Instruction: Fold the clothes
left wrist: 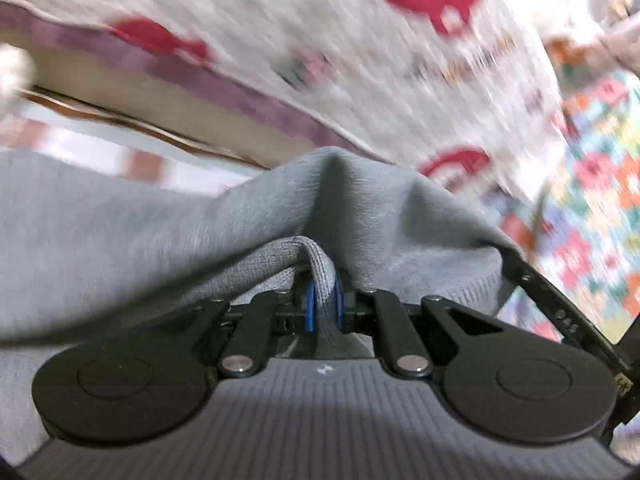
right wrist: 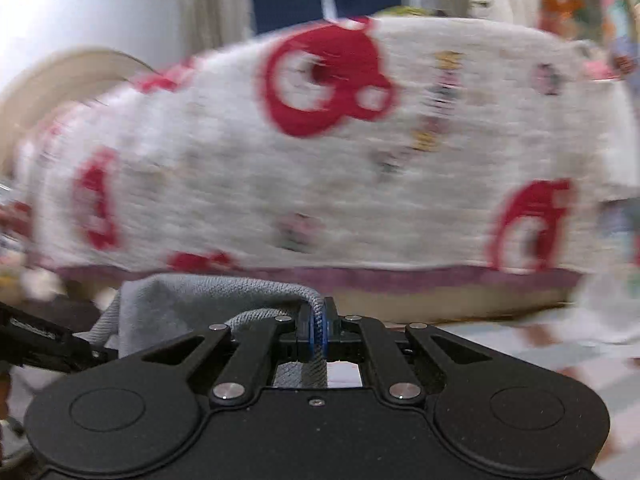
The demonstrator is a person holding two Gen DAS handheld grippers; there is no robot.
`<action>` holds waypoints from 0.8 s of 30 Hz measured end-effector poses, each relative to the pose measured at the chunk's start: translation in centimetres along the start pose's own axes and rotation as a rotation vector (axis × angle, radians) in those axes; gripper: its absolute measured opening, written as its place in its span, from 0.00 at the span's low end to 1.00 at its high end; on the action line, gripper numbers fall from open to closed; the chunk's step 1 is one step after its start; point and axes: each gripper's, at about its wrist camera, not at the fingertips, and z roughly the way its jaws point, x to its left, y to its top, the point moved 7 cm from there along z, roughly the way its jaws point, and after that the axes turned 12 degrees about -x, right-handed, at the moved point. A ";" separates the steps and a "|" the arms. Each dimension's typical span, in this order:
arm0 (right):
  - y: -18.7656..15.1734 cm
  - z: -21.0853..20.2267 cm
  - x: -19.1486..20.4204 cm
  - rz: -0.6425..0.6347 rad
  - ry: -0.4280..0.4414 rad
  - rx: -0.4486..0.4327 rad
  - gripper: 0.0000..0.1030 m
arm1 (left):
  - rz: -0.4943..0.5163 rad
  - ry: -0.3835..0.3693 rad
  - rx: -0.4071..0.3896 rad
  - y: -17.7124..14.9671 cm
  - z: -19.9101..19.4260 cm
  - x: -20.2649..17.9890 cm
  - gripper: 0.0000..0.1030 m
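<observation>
light: bright, even, soft shadows | sharp: grey knit cloth [left wrist: 160,232] at the fingers [left wrist: 310,306] | blur: heavy motion smear on white red-patterned blanket [right wrist: 320,168] beyond the fingers | edges: fisheye bending, dark corners

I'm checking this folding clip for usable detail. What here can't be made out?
- Grey garment: its type and full shape; it runs off the left wrist view's edge and behind the left tool.
- White blanket with red shapes: small prints smeared by motion blur, both views.
- Right tool: clamps a grey hem; the garment's far side is hidden.
</observation>
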 end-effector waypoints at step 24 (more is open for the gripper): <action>-13.5 0.2 9.1 -0.243 0.475 0.535 0.72 | -0.047 0.170 0.212 -4.8 3.3 6.8 0.12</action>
